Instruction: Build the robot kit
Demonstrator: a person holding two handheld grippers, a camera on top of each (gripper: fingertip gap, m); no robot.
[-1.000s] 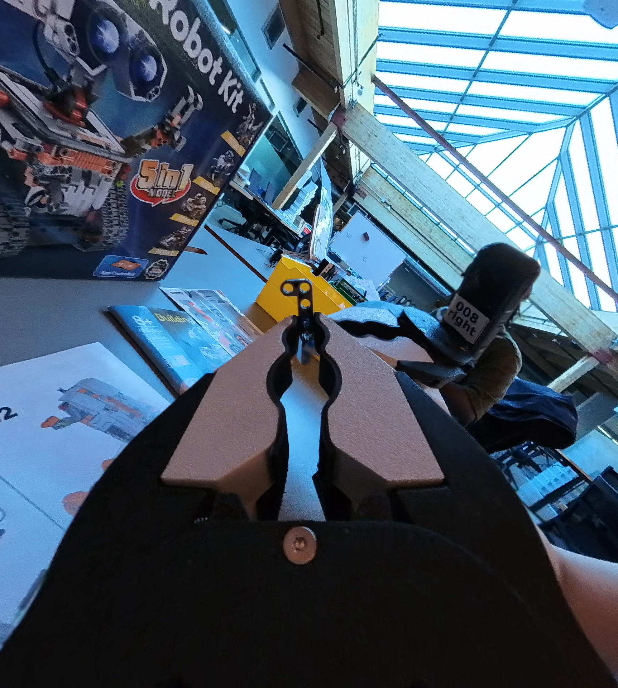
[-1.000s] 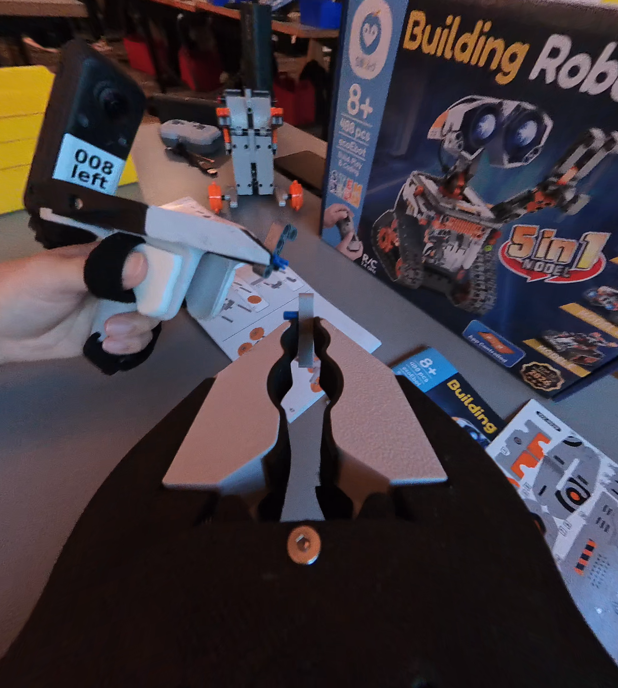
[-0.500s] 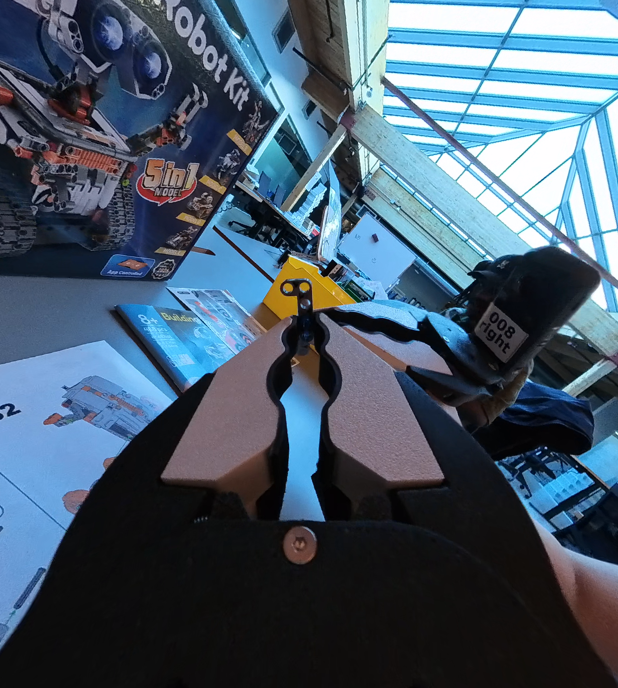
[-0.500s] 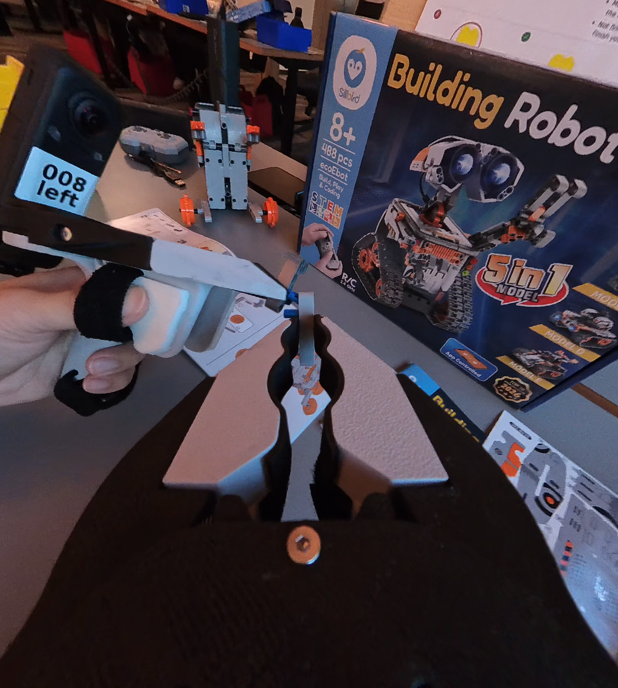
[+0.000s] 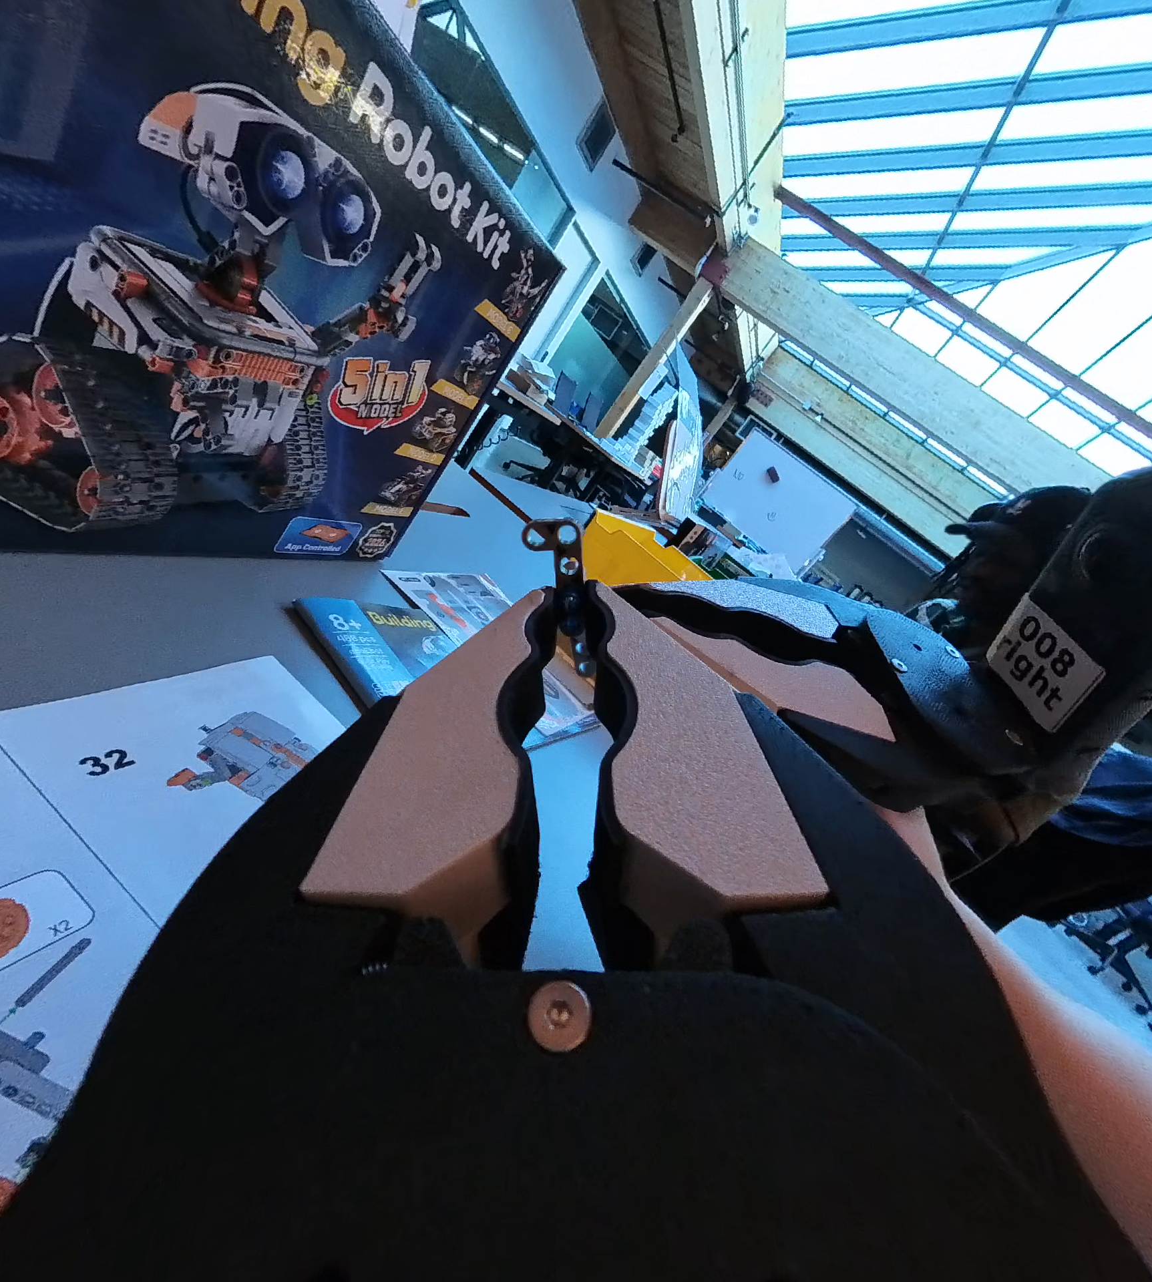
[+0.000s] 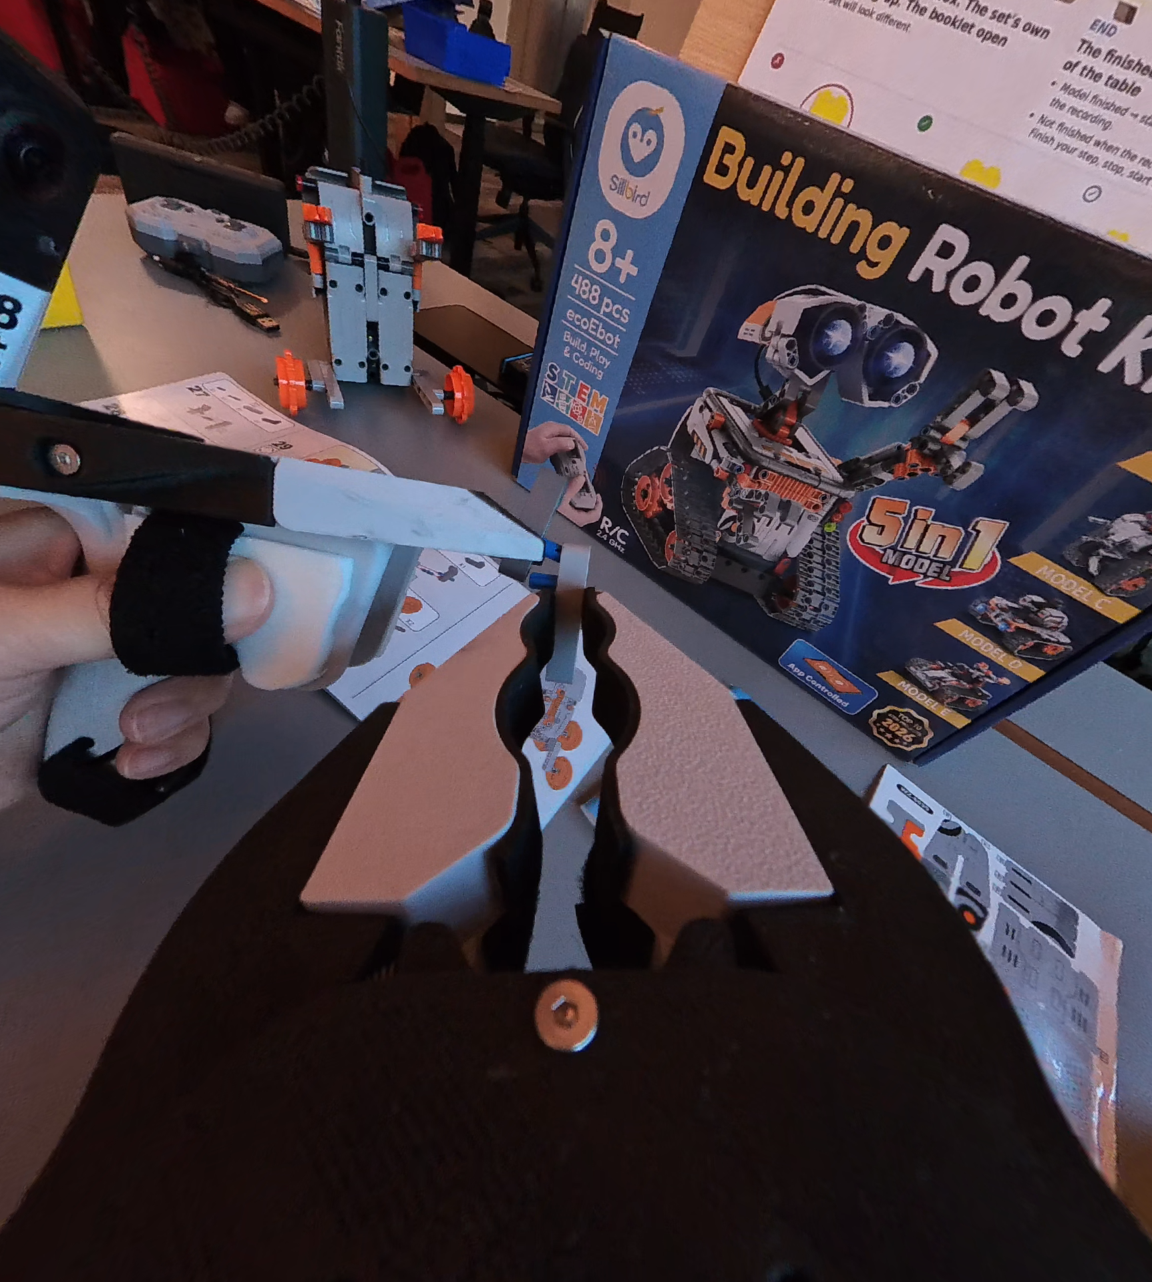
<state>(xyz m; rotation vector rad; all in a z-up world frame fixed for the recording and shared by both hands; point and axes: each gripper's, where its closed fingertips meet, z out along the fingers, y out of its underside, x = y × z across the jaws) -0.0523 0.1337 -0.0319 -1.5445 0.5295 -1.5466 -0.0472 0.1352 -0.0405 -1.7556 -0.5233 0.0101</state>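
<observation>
Left gripper [image 5: 567, 610] jaws clamp a perforated beam [image 5: 562, 555]; right gripper [image 6: 567, 603] jaws clamp a grey beam [image 6: 571, 610].

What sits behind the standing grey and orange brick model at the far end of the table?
Behind the grey and orange brick model lie a grey handheld controller and a flat black slab; a dark post rises directly behind. The model hides the post's base.

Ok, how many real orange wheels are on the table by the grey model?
2: one orange wheel left of the grey model, at its base, and one on the right. More may be hidden behind the model.
</observation>
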